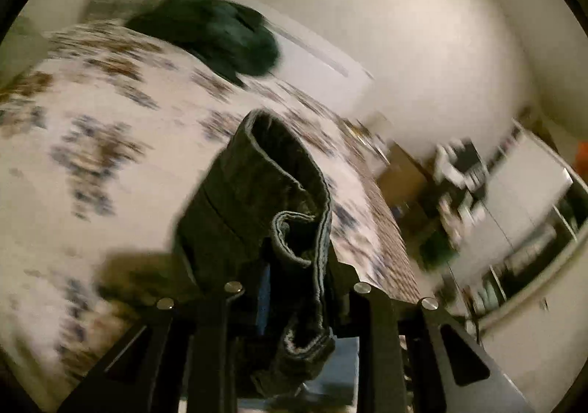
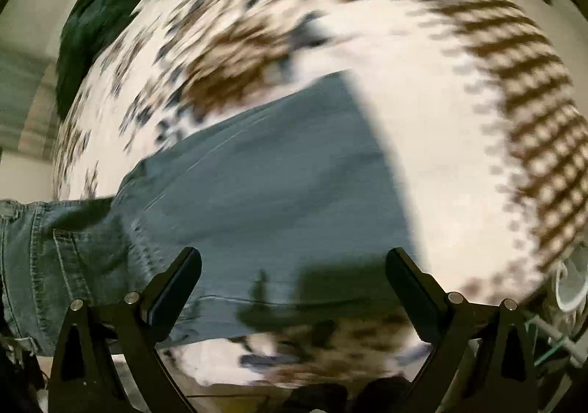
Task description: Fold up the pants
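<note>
The pants are blue denim jeans. In the left wrist view my left gripper [image 1: 294, 277] is shut on a bunched hem of the jeans [image 1: 264, 192] and holds it lifted above the bed. In the right wrist view the jeans [image 2: 257, 185] lie spread flat on the patterned bedspread [image 2: 422, 100], with the waist and pocket seams at the left edge. My right gripper [image 2: 294, 266] is open and empty just above the flat denim, its fingers [image 2: 176, 288] wide apart. Both views are blurred by motion.
A dark green garment [image 1: 217, 34] lies bunched at the far side of the bed; it also shows in the right wrist view [image 2: 99, 20]. A white wall [image 1: 404, 27] is behind the bed. Furniture and clutter [image 1: 477, 192] stand to the right past the bed's edge.
</note>
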Available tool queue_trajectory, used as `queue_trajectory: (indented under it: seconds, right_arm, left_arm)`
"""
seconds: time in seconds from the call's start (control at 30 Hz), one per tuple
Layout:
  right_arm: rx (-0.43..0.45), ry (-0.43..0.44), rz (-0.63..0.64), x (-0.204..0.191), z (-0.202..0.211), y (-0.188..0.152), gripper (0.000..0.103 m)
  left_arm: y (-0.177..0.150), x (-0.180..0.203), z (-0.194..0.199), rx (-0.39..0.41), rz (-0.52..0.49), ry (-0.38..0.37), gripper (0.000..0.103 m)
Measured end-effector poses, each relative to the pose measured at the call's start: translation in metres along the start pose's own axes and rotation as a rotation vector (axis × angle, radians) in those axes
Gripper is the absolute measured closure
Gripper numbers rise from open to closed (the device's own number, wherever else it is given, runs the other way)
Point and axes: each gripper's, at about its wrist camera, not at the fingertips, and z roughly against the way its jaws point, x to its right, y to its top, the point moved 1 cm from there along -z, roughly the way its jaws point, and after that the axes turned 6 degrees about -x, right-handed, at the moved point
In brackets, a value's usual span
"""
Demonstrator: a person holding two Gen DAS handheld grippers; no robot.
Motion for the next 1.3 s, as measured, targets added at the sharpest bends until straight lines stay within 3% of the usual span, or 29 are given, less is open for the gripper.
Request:
queue_trajectory:
  seconds: [0.2, 0.3, 0.33, 0.4, 0.43, 0.5, 0.57, 0.63, 0.83, 1.0, 1.07, 1.1, 1.13, 1.17, 1.3]
  right_arm:
    - [0.061, -0.046, -0.115, 0.092, 0.039, 0.004, 0.001]
    - [0.069, -0.063, -0.14, 0.121, 0.048, 0.005, 0.001]
    - [0.067, -0.067, -0.146, 0.131, 0.05, 0.006, 0.001]
    - [0.061, -0.065, -0.149, 0.14, 0.052, 0.006, 0.001]
    - [0.057, -0.05, -0.146, 0.144, 0.053, 0.008, 0.001]
    - [0.054, -0.021, -0.132, 0.142, 0.054, 0.008, 0.001]
    - [0.049, 0.02, -0.1, 0.136, 0.055, 0.011, 0.001]
    - [0.028, 0.094, -0.061, 0.119, 0.054, 0.015, 0.001]
    - [-0.055, 0.228, 0.133, 0.035, 0.012, 0.042, 0.001]
    - [-0.116, 0.168, 0.174, -0.01, -0.056, 0.069, 0.002]
    - [-0.124, 0.129, 0.167, -0.019, -0.073, 0.071, 0.01]
    - [-0.106, 0.107, 0.173, -0.022, -0.076, 0.069, 0.019]
    - [-0.084, 0.102, 0.186, -0.027, -0.074, 0.065, 0.037]
    - [-0.074, 0.097, 0.198, -0.03, -0.074, 0.061, 0.042]
    - [-0.061, 0.12, 0.197, -0.031, -0.072, 0.055, 0.046]
  left_arm:
    - [-0.055, 0.053, -0.096, -0.2, -0.12, -0.009, 0.084]
    - [-0.082, 0.066, -0.145, -0.332, -0.18, 0.056, 0.082]
    - [-0.09, 0.07, -0.163, -0.41, -0.199, 0.093, 0.081]
    - [-0.096, 0.072, -0.172, -0.48, -0.168, 0.034, 0.079]
    - [-0.097, 0.074, -0.171, -0.495, -0.161, 0.06, 0.077]
    - [-0.092, 0.084, -0.159, -0.514, -0.173, 0.088, 0.063]
    - [-0.079, 0.085, -0.14, -0.505, -0.16, 0.086, 0.027]
    - [-0.066, 0.074, -0.123, -0.492, -0.146, 0.118, 0.017]
    - [-0.041, 0.002, -0.101, -0.471, -0.16, 0.349, 0.011]
    - [-0.032, -0.052, -0.112, -0.514, -0.164, 0.53, 0.011]
    - [-0.029, -0.063, -0.113, -0.516, -0.161, 0.557, 0.011]
    - [-0.027, -0.066, -0.114, -0.514, -0.159, 0.566, 0.011]
    - [-0.025, -0.068, -0.115, -0.51, -0.16, 0.568, 0.011]
    - [-0.024, -0.07, -0.116, -0.508, -0.16, 0.572, 0.011]
    - [-0.023, -0.069, -0.121, -0.508, -0.159, 0.581, 0.011]
